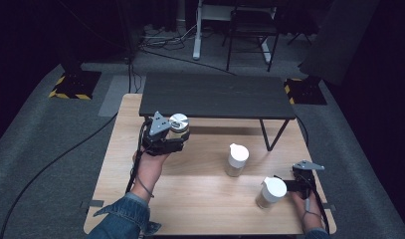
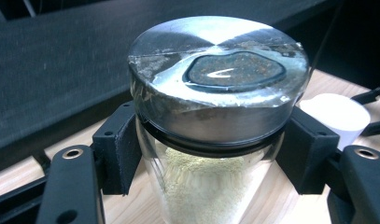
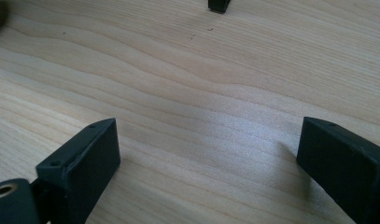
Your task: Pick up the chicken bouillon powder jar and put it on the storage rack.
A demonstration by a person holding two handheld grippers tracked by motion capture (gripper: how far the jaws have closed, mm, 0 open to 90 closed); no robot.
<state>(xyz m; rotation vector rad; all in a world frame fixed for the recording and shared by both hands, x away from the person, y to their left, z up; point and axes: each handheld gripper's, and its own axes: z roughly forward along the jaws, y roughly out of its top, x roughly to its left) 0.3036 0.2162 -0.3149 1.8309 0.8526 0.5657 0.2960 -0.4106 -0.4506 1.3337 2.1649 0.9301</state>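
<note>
My left gripper (image 1: 175, 138) (image 2: 211, 158) is shut on a glass jar (image 1: 179, 122) (image 2: 215, 74) with a silver metal lid and pale powder inside. It grips just under the lid and holds the jar above the wooden table (image 1: 200, 199), near the front edge of the black shelf (image 1: 215, 94). At the table's front right, my right gripper (image 1: 292, 185) (image 3: 206, 154) lies low with its jaws wide open over bare wood and nothing between them. A white-lidded jar (image 1: 271, 191) stands just to its left.
A second white-lidded jar (image 1: 237, 159) stands mid-table; a white lid (image 2: 337, 114) shows behind the held jar. The shelf's slanted black legs (image 1: 274, 134) come down at the right, and one foot (image 3: 220, 4) lies ahead of the right gripper.
</note>
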